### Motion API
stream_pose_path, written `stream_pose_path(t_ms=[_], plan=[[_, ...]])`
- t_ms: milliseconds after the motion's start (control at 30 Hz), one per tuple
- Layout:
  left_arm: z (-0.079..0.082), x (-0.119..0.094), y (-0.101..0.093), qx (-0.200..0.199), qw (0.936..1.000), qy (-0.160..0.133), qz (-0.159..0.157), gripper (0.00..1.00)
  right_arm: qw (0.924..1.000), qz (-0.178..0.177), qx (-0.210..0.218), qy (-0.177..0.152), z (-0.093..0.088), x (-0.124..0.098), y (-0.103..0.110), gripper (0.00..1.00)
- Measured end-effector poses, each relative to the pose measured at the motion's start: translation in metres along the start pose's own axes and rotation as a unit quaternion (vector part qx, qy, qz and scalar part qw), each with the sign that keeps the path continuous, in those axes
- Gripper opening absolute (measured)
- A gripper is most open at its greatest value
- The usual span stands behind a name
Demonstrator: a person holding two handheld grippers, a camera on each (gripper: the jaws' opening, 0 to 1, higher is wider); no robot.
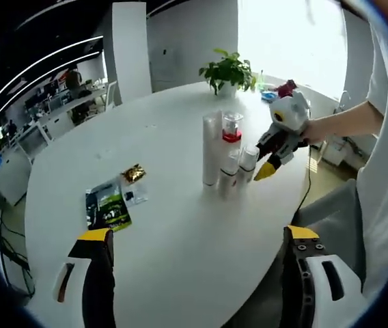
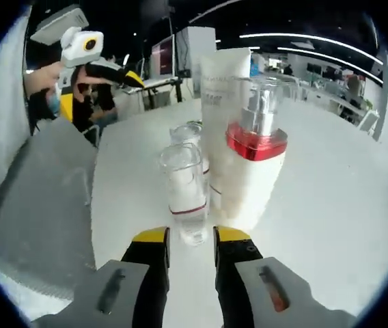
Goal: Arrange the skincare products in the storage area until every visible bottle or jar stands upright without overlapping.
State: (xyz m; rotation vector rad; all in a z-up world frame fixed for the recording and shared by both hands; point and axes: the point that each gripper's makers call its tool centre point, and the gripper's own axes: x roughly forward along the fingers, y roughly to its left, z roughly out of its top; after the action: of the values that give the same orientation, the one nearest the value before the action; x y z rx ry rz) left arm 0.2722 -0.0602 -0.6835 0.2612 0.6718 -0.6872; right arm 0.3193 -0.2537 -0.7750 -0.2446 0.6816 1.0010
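Skincare products stand upright in a tight group on the white round table (image 1: 173, 246): a tall white tube (image 1: 211, 150), a pump bottle with a red band (image 1: 232, 130) and two small clear-capped bottles (image 1: 229, 174) (image 1: 248, 162). My right gripper (image 1: 268, 169) comes in from the right, at the nearer small bottle. In the right gripper view, that small bottle (image 2: 184, 188) stands with its base between the yellow tips of my right gripper (image 2: 192, 238), whose jaws hug it. Behind it are the white tube (image 2: 221, 102) and the pump bottle (image 2: 255, 157). My left gripper (image 1: 197, 236) hangs wide open over bare table, apart from the products.
A green-black sachet (image 1: 108, 205) and a gold sachet (image 1: 134, 174) lie flat left of the group. At the far table edge stands a potted plant (image 1: 229, 72). A person's hand holds the left gripper (image 2: 122, 74) beyond a grey chair (image 2: 44, 198). Office desks fill the background.
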Motion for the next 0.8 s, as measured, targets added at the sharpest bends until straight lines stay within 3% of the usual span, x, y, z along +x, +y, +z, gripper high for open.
stream_pose_path(t_ms=[100,200,267,367,433,800], plan=[[-0.001,-0.002,0.001,-0.003,1.0,0.0,0.004,0.98,0.9989,-0.024,0.035,0.019,-0.006,-0.001,0.008,0.3],[-0.002,-0.003,0.002,-0.004,1.0,0.001,0.007,0.98,0.9955,-0.07,0.043,0.048,-0.015,0.001,0.015,0.27],[-0.002,-0.004,0.002,-0.004,1.0,0.0,0.007,0.98,0.9932,-0.087,0.069,0.033,-0.012,0.007,0.021,0.25],[-0.003,-0.005,0.002,-0.003,1.0,0.001,0.008,0.97,0.9885,-0.115,0.095,0.028,-0.013,0.01,0.012,0.25],[-0.004,-0.006,0.001,-0.002,1.0,0.002,0.009,0.97,0.9865,-0.131,0.09,0.038,-0.014,0.012,0.005,0.22],[-0.009,-0.009,0.005,-0.008,0.9998,0.004,0.015,0.96,0.9897,-0.126,0.061,0.031,-0.001,0.019,-0.004,0.19]])
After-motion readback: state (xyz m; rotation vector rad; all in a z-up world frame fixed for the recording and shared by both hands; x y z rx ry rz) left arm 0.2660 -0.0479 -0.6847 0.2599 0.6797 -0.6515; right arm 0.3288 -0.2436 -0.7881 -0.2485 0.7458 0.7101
